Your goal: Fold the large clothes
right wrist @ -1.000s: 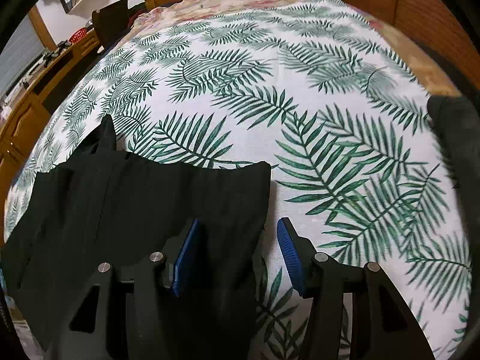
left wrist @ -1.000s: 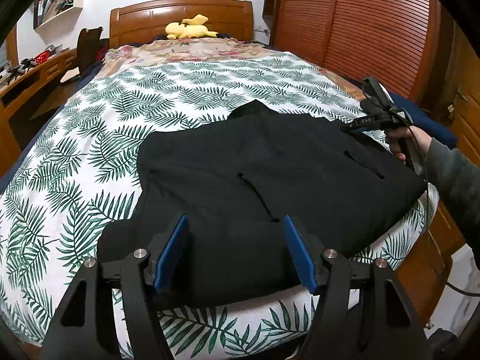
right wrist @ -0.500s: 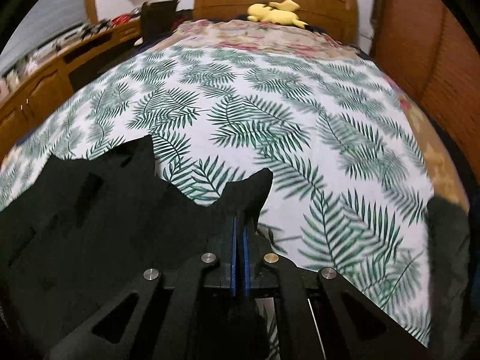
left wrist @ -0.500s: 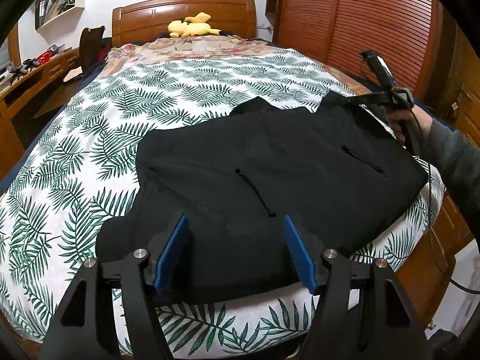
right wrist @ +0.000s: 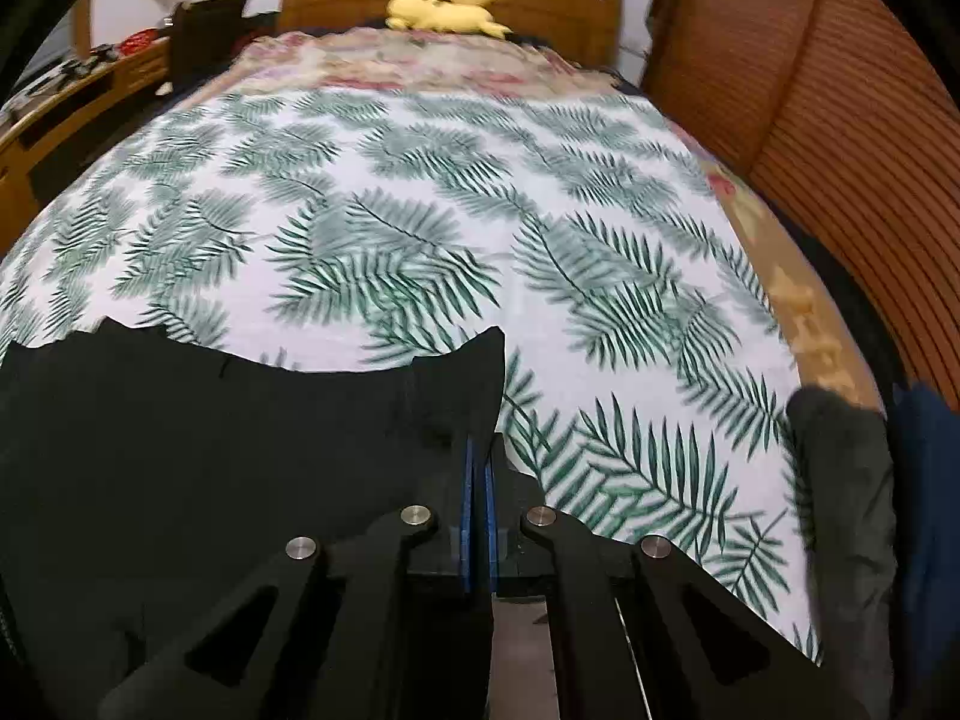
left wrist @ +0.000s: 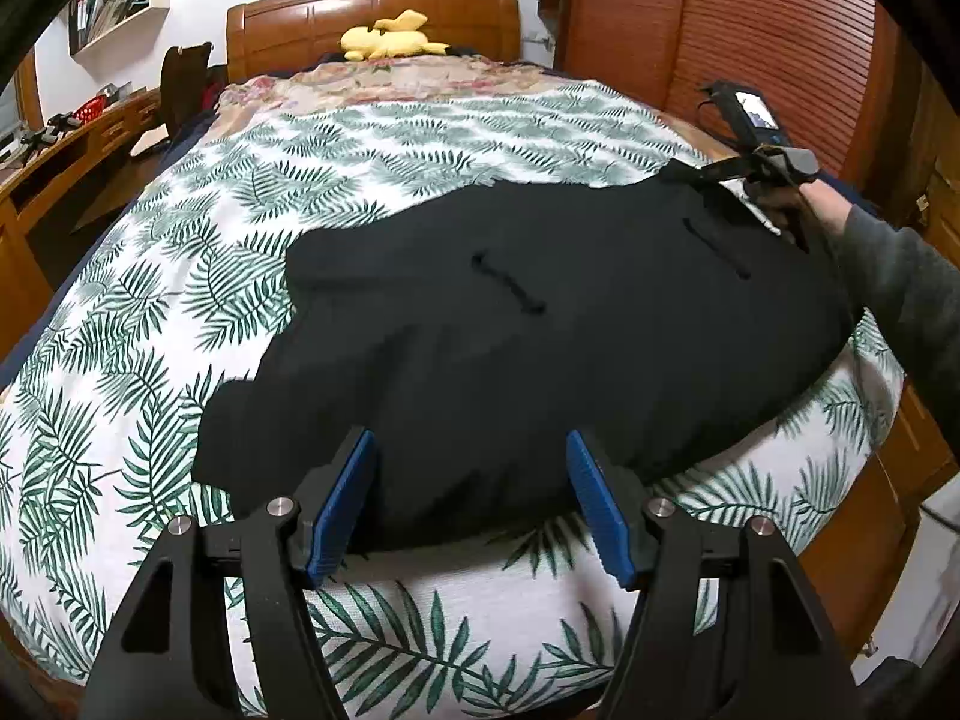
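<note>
A large black garment (left wrist: 540, 324) lies spread over the near end of a bed with a palm-leaf cover (left wrist: 360, 144). My left gripper (left wrist: 471, 498) hovers open over the garment's near hem, nothing between its blue pads. My right gripper (right wrist: 478, 468) is shut on a far corner of the black garment (right wrist: 240, 450), and that corner stands lifted off the cover. In the left wrist view the right gripper (left wrist: 699, 175) shows at the far right, held by a hand in a grey sleeve (left wrist: 900, 276).
A wooden headboard (left wrist: 372, 12) and a yellow plush toy (left wrist: 390, 42) are at the far end. A slatted wooden wardrobe (left wrist: 768, 42) lines the right side, a wooden desk (left wrist: 54, 156) the left. More dark clothing (right wrist: 852, 480) lies at the bed's right edge.
My right gripper closed on the garment's corner and lifted it, pulling that edge up and toward the far right. The left gripper stayed put and open.
</note>
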A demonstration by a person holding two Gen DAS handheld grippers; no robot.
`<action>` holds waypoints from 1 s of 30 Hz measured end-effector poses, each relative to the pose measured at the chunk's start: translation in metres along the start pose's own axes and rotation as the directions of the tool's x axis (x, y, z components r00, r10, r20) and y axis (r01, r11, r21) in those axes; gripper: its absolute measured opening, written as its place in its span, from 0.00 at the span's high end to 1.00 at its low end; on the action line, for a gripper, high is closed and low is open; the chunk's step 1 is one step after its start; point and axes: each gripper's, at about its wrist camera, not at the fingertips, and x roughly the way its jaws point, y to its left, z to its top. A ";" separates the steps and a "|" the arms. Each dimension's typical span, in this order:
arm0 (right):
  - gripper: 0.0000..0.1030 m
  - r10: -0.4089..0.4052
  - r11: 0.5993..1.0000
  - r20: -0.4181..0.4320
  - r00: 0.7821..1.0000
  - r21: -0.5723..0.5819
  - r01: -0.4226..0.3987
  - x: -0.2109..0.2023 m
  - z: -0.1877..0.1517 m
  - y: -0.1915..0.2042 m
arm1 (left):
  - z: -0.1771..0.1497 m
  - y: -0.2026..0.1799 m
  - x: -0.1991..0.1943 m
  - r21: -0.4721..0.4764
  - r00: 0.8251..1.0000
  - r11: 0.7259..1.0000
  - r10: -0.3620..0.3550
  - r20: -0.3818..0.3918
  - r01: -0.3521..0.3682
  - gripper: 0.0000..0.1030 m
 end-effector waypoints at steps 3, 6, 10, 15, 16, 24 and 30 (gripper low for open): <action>0.89 0.012 1.000 -0.002 1.000 -0.014 -0.012 -0.004 -0.001 -0.001 | -0.003 0.003 0.006 -0.015 1.000 1.000 -0.004 -0.020 0.004 0.35; 0.69 -0.004 1.000 0.020 1.000 -0.022 0.004 -0.027 -0.004 -0.008 | -0.006 0.004 0.010 -0.024 1.000 1.000 -0.013 -0.029 0.012 0.35; 0.64 0.003 0.998 0.100 0.995 -0.068 0.004 -0.076 -0.033 -0.013 | -0.011 0.004 0.013 -0.033 0.999 0.999 -0.023 -0.038 0.022 0.35; 0.64 0.123 0.991 0.137 0.983 -0.072 -0.114 -0.129 -0.086 -0.008 | -0.013 0.001 0.014 -0.029 0.999 0.999 -0.021 -0.035 0.020 0.35; 0.64 0.144 0.988 0.138 0.980 -0.076 -0.134 -0.137 -0.095 -0.005 | -0.013 0.001 0.015 -0.031 0.999 0.999 -0.021 -0.037 0.020 0.35; 0.64 0.337 0.938 0.116 0.934 -0.122 -0.324 -0.174 -0.162 0.031 | -0.020 0.002 0.019 -0.037 0.999 0.999 -0.015 -0.032 0.014 0.35; 0.64 0.321 0.942 0.033 0.947 -0.113 -0.315 -0.138 -0.205 0.035 | -0.024 0.006 0.020 -0.059 0.999 0.998 -0.037 -0.023 0.036 0.35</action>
